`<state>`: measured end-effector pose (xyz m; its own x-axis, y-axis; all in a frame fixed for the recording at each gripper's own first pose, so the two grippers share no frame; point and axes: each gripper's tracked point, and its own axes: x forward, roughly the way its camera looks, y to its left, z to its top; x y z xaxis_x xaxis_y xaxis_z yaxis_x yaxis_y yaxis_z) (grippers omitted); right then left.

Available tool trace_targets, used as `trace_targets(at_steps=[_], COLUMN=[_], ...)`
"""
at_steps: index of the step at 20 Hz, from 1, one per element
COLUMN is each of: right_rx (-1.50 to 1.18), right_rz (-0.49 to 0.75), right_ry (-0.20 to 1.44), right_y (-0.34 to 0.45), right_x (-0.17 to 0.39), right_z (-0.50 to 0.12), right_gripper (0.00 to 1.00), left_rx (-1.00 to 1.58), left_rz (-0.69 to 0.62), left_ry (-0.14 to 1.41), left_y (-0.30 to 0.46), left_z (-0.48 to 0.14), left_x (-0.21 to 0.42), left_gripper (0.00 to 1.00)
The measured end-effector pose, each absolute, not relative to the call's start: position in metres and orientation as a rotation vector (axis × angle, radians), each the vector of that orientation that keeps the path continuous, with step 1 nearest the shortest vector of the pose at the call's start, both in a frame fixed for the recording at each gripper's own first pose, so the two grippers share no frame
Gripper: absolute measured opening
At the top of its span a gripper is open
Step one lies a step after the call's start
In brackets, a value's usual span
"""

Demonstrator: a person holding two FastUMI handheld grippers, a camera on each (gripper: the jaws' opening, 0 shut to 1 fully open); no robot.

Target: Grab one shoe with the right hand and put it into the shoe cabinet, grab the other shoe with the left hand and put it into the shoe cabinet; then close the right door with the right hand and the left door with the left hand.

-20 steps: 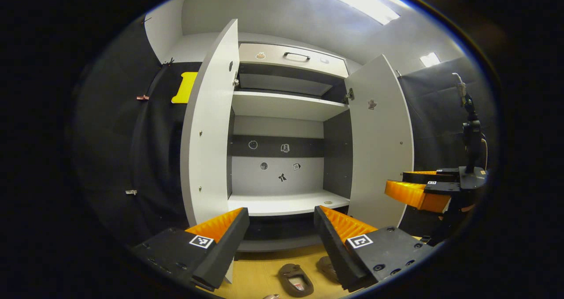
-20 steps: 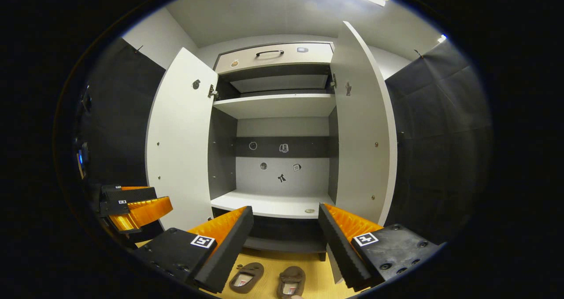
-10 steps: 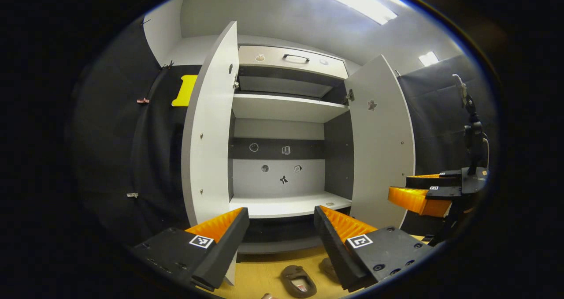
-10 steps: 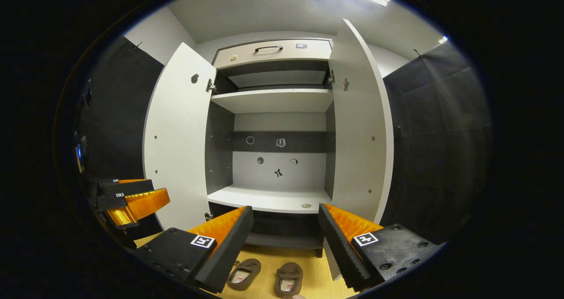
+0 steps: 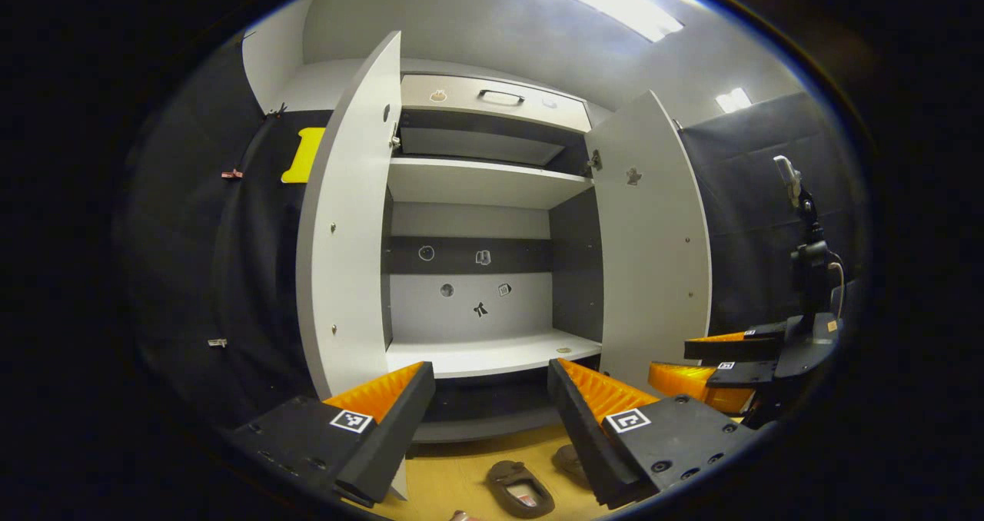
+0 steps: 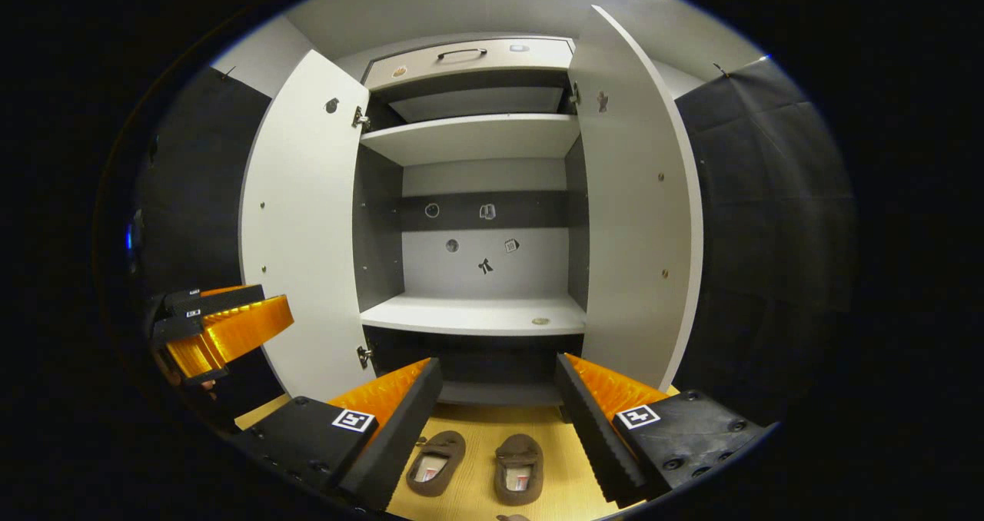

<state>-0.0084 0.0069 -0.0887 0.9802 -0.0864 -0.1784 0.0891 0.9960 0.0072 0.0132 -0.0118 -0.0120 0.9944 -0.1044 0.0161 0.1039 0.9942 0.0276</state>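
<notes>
Right gripper hangs with its jaws wide, gripping nothing, above two brown shoes on the wood floor just in front of the cabinet: left shoe, right shoe, side by side, apart. Left gripper is also spread wide and empty, to the left of the cabinet's front. Beyond, both doors stand open: left door, right door. The cabinet's lower shelf is bare but for a small round mark.
</notes>
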Motion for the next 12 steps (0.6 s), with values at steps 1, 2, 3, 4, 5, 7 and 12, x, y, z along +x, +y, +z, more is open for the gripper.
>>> trace_targets(at_steps=[1,2,3,4,5,7,12], right_rx=[0.010,0.001,-0.005,-0.005,0.001,0.014,0.008], right_rz=[-0.093,-0.096,-0.094,-0.085,-0.076,-0.064,-0.063], right_ry=[0.192,0.210,0.236,0.272,0.311,0.368,0.470], right_y=[0.007,0.007,0.008,0.010,0.012,0.014,0.004], right_x=[-0.008,-0.007,-0.005,-0.004,-0.005,-0.003,0.006], right_z=[-0.100,-0.115,-0.132,-0.152,-0.172,-0.207,-0.285], right_gripper=[0.98,0.98,0.98,0.98,0.98,0.99,0.99], left_rx=[0.032,0.035,0.034,0.028,0.019,-0.001,-0.001], left_rz=[-0.113,-0.119,-0.122,-0.121,-0.118,-0.105,-0.051], left_ry=[-0.014,-0.012,-0.011,-0.004,0.003,0.004,0.019], left_y=[-0.014,-0.016,-0.017,-0.018,-0.019,-0.020,-0.015], left_z=[-0.014,-0.017,-0.019,-0.022,-0.025,-0.030,-0.045], left_x=[0.015,0.017,0.020,0.022,0.025,0.031,0.049], left_gripper=[0.94,0.94,0.94,0.94,0.94,0.94,0.94])
